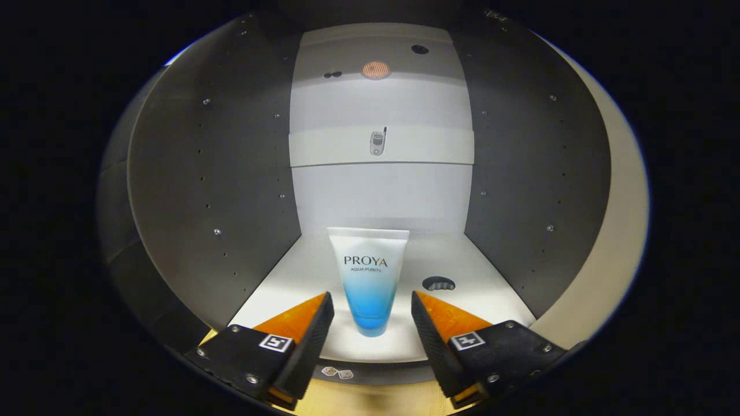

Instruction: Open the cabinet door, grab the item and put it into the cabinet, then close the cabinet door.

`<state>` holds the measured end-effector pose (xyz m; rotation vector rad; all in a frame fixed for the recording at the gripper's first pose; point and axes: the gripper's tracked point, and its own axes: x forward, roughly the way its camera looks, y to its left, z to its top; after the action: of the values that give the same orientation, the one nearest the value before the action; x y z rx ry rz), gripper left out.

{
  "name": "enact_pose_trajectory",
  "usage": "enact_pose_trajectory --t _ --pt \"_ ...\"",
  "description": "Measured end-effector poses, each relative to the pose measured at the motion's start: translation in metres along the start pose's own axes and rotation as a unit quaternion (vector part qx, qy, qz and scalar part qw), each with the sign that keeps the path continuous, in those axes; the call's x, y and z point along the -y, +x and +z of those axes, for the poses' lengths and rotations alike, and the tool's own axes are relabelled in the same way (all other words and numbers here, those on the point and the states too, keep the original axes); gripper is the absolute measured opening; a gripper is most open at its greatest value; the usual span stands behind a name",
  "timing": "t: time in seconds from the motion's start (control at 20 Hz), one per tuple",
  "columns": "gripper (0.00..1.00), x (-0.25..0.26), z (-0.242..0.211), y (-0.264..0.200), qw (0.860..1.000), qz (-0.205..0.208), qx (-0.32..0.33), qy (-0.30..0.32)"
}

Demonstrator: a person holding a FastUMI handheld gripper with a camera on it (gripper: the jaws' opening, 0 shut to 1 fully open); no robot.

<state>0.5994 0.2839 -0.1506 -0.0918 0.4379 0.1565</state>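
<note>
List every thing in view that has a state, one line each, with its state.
cabinet: open, inside in full view.
tube: upright on its cap on the cabinet floor, between the fingertips, touched by neither.
gripper: fingers open, one each side of the tube.
shelf: in place across the back, bare.

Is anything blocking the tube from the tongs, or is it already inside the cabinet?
Nothing visible blocks it. The tube stands upside down on the cabinet's bottom shelf, between the open tongs, whose fingers do not touch it. A small dark object lies to the side, out of the way.
</note>
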Motion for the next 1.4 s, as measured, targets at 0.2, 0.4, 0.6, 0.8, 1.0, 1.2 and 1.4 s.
enact_pose_trajectory --t 0.2,0.4,0.6,0.8,1.0,1.2,1.4 --pt "0.94 -0.002 0.0 -0.024 1.0 -0.002 0.015 -0.002" --pt "0.94 -0.008 0.005 -0.059 0.999 -0.003 0.051 -0.019" --pt "0.94 -0.024 0.01 -0.105 0.995 0.012 0.092 -0.029" --pt "0.94 -0.034 0.011 -0.153 0.99 0.018 0.135 -0.028" --pt "0.94 -0.046 -0.008 -0.191 0.986 0.023 0.162 -0.026" --pt "0.94 -0.049 -0.035 -0.225 0.986 0.025 0.159 -0.032" --pt "0.94 -0.05 -0.053 -0.26 0.985 0.03 0.163 -0.036"
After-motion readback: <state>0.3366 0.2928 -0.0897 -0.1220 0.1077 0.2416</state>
